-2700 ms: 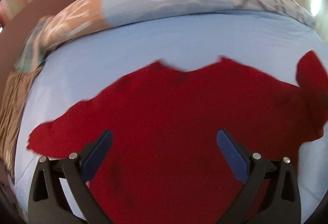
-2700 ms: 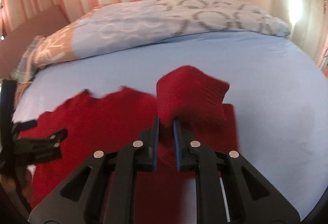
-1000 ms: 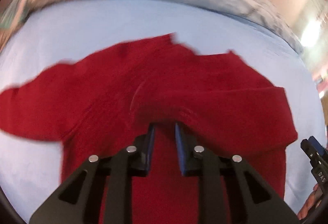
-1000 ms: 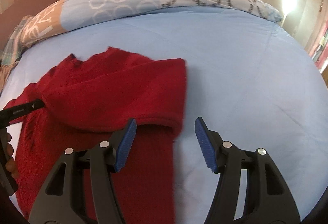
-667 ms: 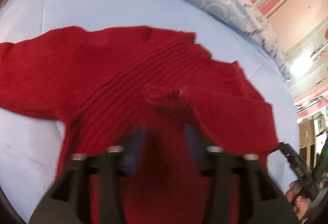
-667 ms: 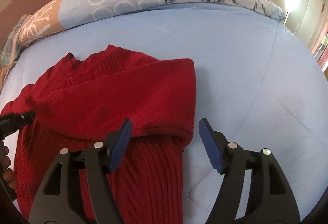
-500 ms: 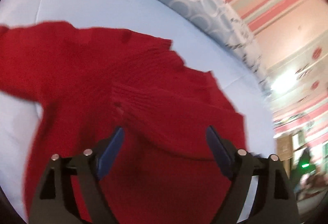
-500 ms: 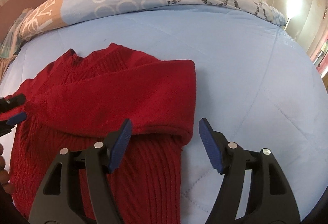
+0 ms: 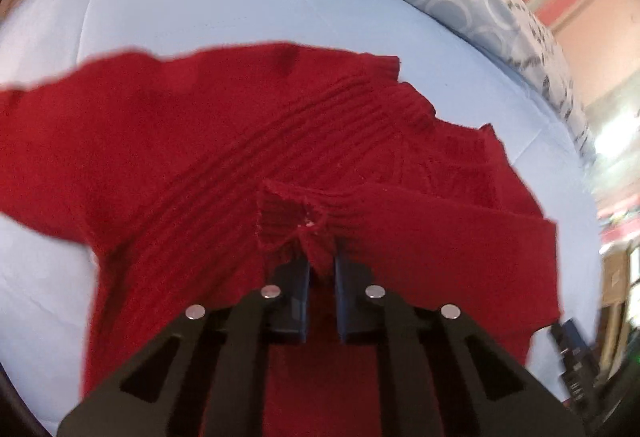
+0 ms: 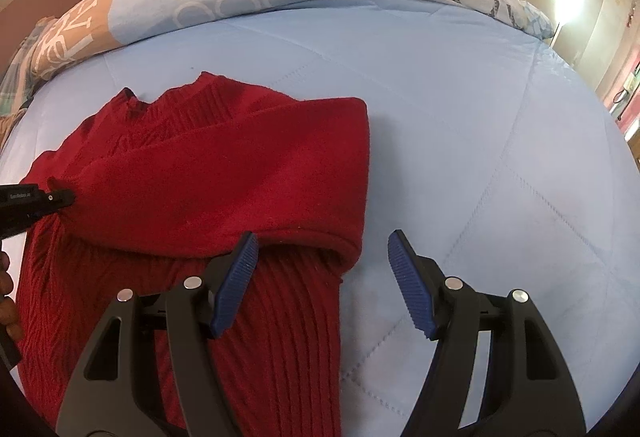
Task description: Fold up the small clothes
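the red sweater [image 9: 200, 165] runs under the left gripper [image 9: 321, 269], so its lower part is hidden behind the black frame, and its far sleeve is cut by the picture's left edge. beside the right gripper [image 10: 322, 277], the hem is lost too (the hand [image 10: 6, 293] barely shows).

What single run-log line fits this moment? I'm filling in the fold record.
step: sleeve fold | left tongs: shut on cuff | right tongs: open, empty, above sweater edge | sweater: flat on bed
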